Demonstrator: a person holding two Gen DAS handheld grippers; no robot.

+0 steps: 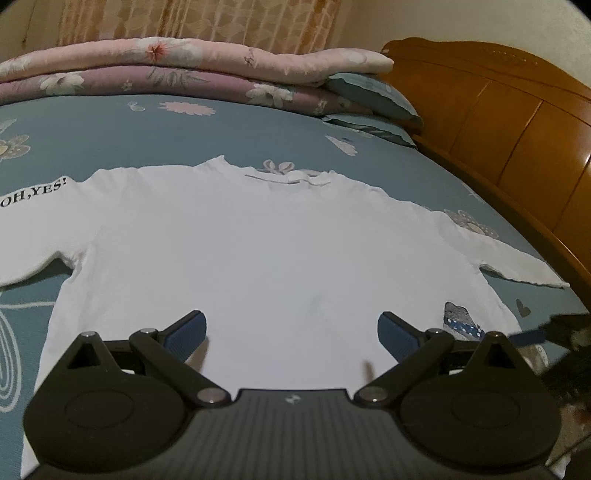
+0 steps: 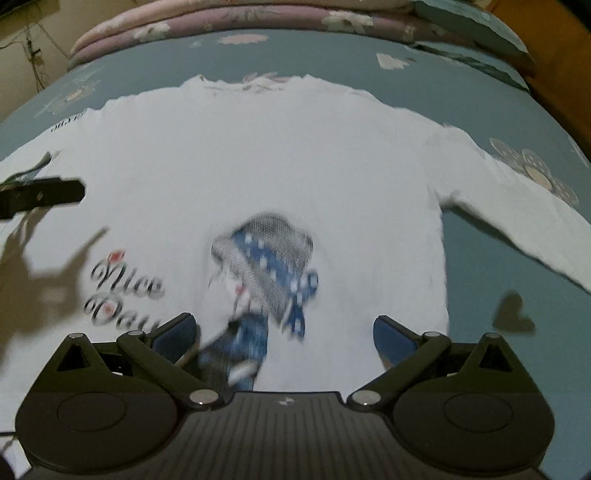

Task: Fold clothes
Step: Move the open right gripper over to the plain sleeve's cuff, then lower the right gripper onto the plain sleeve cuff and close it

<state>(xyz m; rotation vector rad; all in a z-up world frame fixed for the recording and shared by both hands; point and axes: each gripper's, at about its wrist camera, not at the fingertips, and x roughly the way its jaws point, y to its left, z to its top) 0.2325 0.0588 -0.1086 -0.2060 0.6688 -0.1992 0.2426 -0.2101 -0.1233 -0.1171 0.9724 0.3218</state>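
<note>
White cotton, soft and a little rumpled at the neckline, covers most of the bed: a long-sleeved shirt lies flat and face up on a teal bedsheet printed with pale flowers, both sleeves stretched out sideways. One sleeve carries black lettering reading "OH,YES!", and the chest shows a blurred picture of a figure in a grey hat with a blue dotted ribbon, beside curly script that seems to read "Nice Day". The left gripper hangs just above the lower part of the shirt, its 2 ribbed blue pads spread wide with nothing between them. The right gripper hovers over the printed figure near the hem, its 2 blue pads likewise wide apart and empty; whether either touches the cloth I cannot tell. Each tool has a matte black ridged body with round hinge housings and small silver pins. Dark shadows of the tools fall across the white fabric at the left of the right-hand view. At the far edge of the bed, 2 folded quilts, pink over mauve with a flower pattern, are stacked beside teal pillows. A glossy orange-brown wooden headboard with curved panels runs along the right, and a patterned orange curtain hangs behind.
</note>
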